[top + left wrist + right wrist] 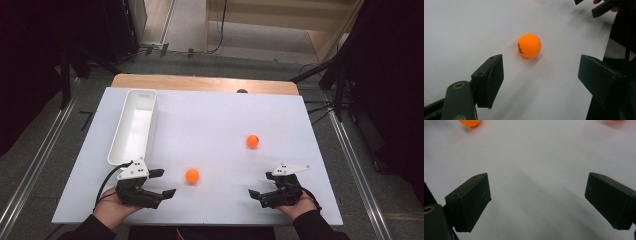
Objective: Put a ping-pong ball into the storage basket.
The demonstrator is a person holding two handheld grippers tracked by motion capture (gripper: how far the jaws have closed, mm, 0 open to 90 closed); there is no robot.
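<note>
Two orange balls lie on the white table top [215,125]. The nearer ball [192,175] [529,45] rests just right of my left gripper [168,182] [540,72], ahead of its open jaws and not touching them. The second ball [253,141] sits farther back, toward the right. My right gripper [259,184] [537,187] is held near the front right edge, jaws open, with only bare table between them. An orange ball [469,122] peeks in at the top left edge of the right gripper view. The right gripper's jaws [604,7] appear at the top right of the left gripper view.
A long white bin [132,127] stands along the left side of the table, beyond my left gripper. A strip of wooden table [200,82] shows behind the white top. Dark stands and cables flank the table on the floor.
</note>
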